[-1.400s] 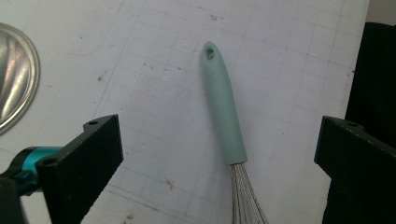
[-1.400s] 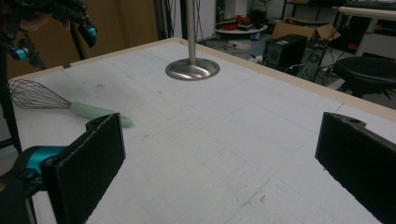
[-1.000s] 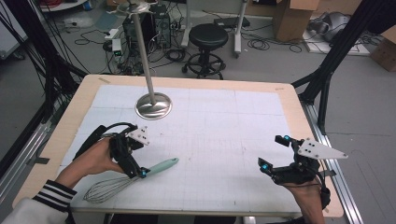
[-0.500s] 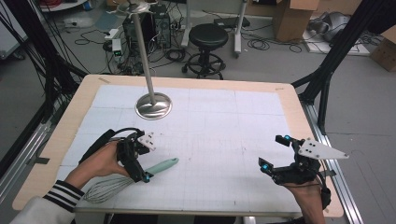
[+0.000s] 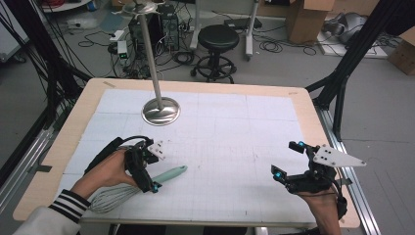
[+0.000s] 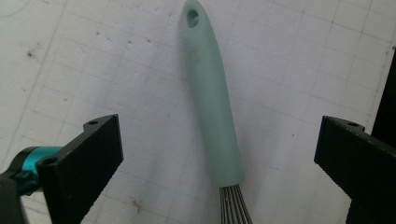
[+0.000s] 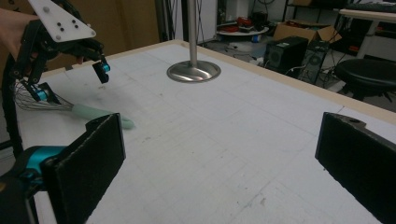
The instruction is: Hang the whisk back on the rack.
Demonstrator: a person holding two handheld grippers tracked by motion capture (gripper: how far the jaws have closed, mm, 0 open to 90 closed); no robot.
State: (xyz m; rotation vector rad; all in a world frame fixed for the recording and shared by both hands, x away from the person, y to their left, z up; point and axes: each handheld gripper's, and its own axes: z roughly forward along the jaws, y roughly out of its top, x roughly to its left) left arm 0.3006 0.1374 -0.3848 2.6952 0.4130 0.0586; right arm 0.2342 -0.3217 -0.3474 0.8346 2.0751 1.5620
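Observation:
A whisk (image 5: 169, 175) with a mint-green handle (image 6: 212, 107) and a wire head lies on the white gridded mat at the front left. My left gripper (image 5: 149, 167) hangs over the handle, open, with one jaw on each side of it and a gap to both. In the left gripper view (image 6: 219, 144) the handle runs up between the jaws, wires at the bottom. My right gripper (image 5: 285, 158) rests at the front right, open and empty (image 7: 219, 158). The right gripper view also shows the whisk (image 7: 95, 113) and the left gripper (image 7: 72, 81) across the table.
A metal pole on a round steel base (image 5: 160, 111) stands at the back left of the mat (image 7: 194, 71). The table has a wooden rim (image 5: 205, 85). Beyond the far edge are a black stool (image 5: 219, 36), cables and cardboard boxes.
My left gripper has shifted slightly towards the front and turned over the whisk handle. The right gripper and the whisk have stayed where they were.

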